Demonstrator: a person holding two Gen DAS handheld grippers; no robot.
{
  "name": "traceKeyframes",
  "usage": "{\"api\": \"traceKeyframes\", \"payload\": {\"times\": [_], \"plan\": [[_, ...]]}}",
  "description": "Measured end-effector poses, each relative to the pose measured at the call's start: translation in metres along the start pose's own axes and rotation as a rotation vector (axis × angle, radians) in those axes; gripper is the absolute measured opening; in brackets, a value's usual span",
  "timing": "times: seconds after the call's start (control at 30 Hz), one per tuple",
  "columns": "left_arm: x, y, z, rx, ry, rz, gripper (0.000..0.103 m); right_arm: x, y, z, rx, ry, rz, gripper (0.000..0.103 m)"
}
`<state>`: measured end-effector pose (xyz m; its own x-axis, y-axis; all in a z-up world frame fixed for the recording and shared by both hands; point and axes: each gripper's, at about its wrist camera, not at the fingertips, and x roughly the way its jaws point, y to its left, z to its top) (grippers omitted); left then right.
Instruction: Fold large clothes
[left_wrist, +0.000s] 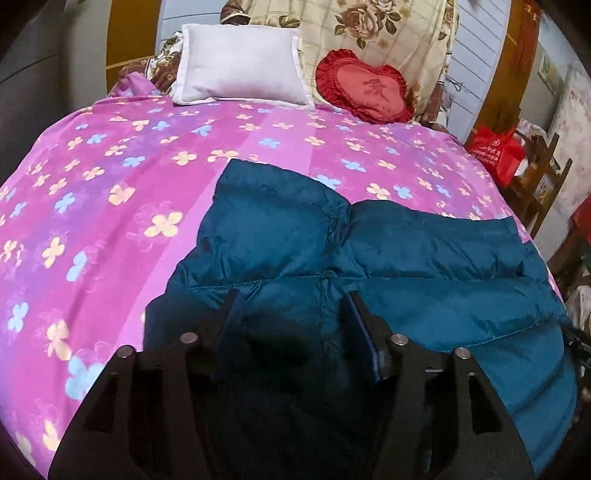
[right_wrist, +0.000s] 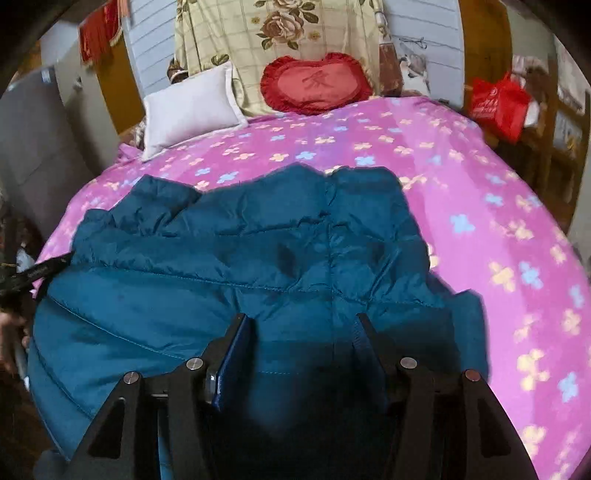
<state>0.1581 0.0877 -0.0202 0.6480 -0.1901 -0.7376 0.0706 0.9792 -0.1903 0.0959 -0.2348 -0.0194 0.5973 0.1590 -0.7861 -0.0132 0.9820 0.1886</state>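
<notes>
Pink flowered bedspread (left_wrist: 110, 177) carries the puffy, slippery, light teal down jacket (left_wrist: 369, 266) near its front edge, both the left gripper (left_wrist: 291, 299) and right gripper (right_wrist: 303, 321) spread wide over its hem, best pinched at quilted seams.

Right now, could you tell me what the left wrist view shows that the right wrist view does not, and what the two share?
Only the left wrist view shows the left gripper up close, open over the jacket's left part, with a wide stretch of bedspread to its left.

Only the right wrist view shows the right gripper, open, the jacket's right edge, and a red hanging cloth on the upper left.

Both share the teal puffer jacket, the white pillow, the red heart cushion, and the red bag.
</notes>
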Motion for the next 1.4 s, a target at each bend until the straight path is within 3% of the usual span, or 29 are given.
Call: {"api": "traceKeyframes", "payload": {"times": [0.1, 0.3, 0.53, 0.67, 0.77, 0.83, 0.87, 0.97, 1.1, 1.23, 1.4], "plan": [[0.005, 0.001, -0.002, 0.003, 0.009, -0.029, 0.069, 0.000, 0.003, -0.002, -0.014, -0.006, -0.021, 0.059], [0.010, -0.004, 0.000, 0.025, 0.034, -0.037, 0.080, 0.003, 0.011, -0.004, -0.036, 0.003, -0.036, 0.080], [0.013, -0.007, -0.001, 0.044, 0.038, -0.022, 0.081, 0.006, 0.009, -0.004, -0.024, -0.005, 0.027, 0.102], [0.016, -0.012, 0.001, 0.080, 0.049, 0.008, 0.082, 0.010, 0.014, -0.005, -0.044, 0.012, 0.012, 0.103], [0.020, -0.023, 0.003, 0.148, 0.084, 0.057, 0.082, 0.012, 0.016, -0.004, -0.052, 0.033, -0.006, 0.103], [0.018, -0.022, 0.007, 0.141, 0.122, 0.060, 0.082, 0.011, 0.019, -0.002, -0.054, 0.051, -0.025, 0.102], [0.008, -0.021, 0.010, 0.130, 0.132, 0.068, 0.082, 0.008, 0.020, -0.001, -0.043, 0.054, -0.043, 0.102], [-0.039, -0.026, 0.009, 0.148, 0.055, 0.074, 0.082, -0.013, 0.030, 0.001, -0.008, 0.049, -0.101, 0.102], [-0.111, -0.037, -0.013, 0.196, 0.011, 0.073, 0.082, -0.082, 0.052, -0.014, 0.048, -0.043, -0.111, 0.102], [-0.168, -0.046, -0.063, 0.239, 0.036, 0.057, 0.082, -0.146, 0.067, -0.053, 0.099, -0.085, -0.112, 0.102], [-0.204, -0.037, -0.112, 0.163, 0.087, -0.006, 0.082, -0.204, 0.082, -0.108, 0.112, -0.100, -0.164, 0.102]]}}
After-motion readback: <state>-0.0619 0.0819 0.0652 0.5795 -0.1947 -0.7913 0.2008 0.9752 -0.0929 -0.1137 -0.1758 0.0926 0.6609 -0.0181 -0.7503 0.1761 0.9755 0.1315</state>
